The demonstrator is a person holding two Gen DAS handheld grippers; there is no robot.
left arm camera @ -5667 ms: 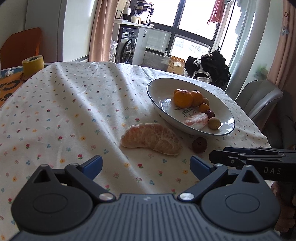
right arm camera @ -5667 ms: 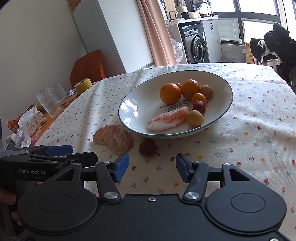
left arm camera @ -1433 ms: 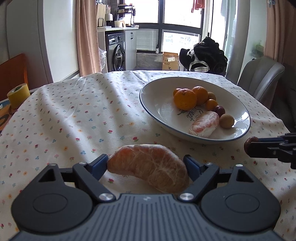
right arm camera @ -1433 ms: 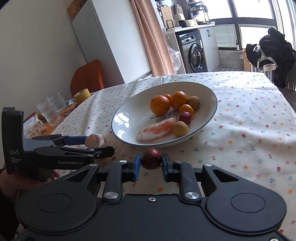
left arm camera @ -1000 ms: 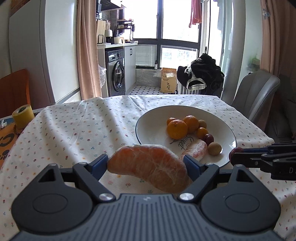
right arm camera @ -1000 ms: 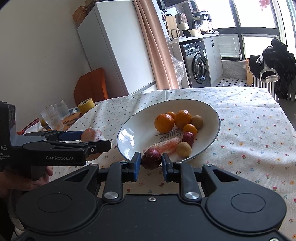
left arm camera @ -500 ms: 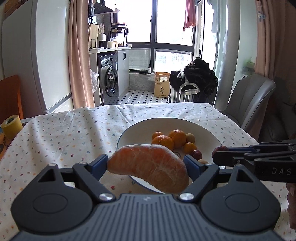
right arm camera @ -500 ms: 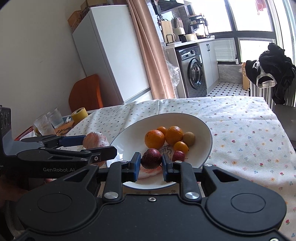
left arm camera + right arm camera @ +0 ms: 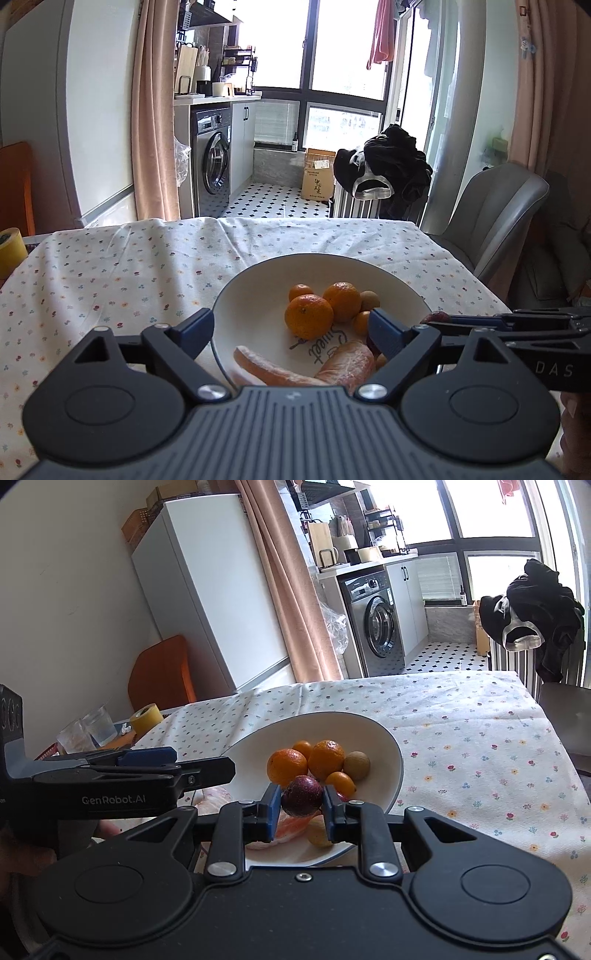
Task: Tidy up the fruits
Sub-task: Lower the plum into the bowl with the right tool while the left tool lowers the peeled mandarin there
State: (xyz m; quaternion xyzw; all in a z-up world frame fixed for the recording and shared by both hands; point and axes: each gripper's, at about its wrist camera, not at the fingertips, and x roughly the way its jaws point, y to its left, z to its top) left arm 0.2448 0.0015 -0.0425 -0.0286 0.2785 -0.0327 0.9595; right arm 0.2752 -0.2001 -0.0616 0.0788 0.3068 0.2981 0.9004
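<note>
My left gripper [image 9: 290, 325] is open above the near side of the white bowl [image 9: 258, 295]. A large peeled citrus piece [image 9: 273, 371] lies in the bowl just below its fingers, beside a smaller pink segment [image 9: 347, 363]. Whole oranges [image 9: 308, 315] and several small fruits sit further in. My right gripper [image 9: 301, 795] is shut on a dark purple round fruit [image 9: 301, 794], held over the bowl [image 9: 369, 734] near its front. In the right wrist view the left gripper [image 9: 199, 762] reaches in from the left over the bowl's rim.
The bowl stands on a floral tablecloth [image 9: 129, 269]. A yellow tape roll [image 9: 146, 718] and drinking glasses [image 9: 88, 731] are at the table's far left. A grey chair [image 9: 491, 221] stands to the right of the table, and an orange chair [image 9: 162, 672] behind the left side.
Both grippers rose and moved over the bowl. The left gripper opened and the large peeled piece dropped into the bowl. The right gripper stays shut on the dark fruit.
</note>
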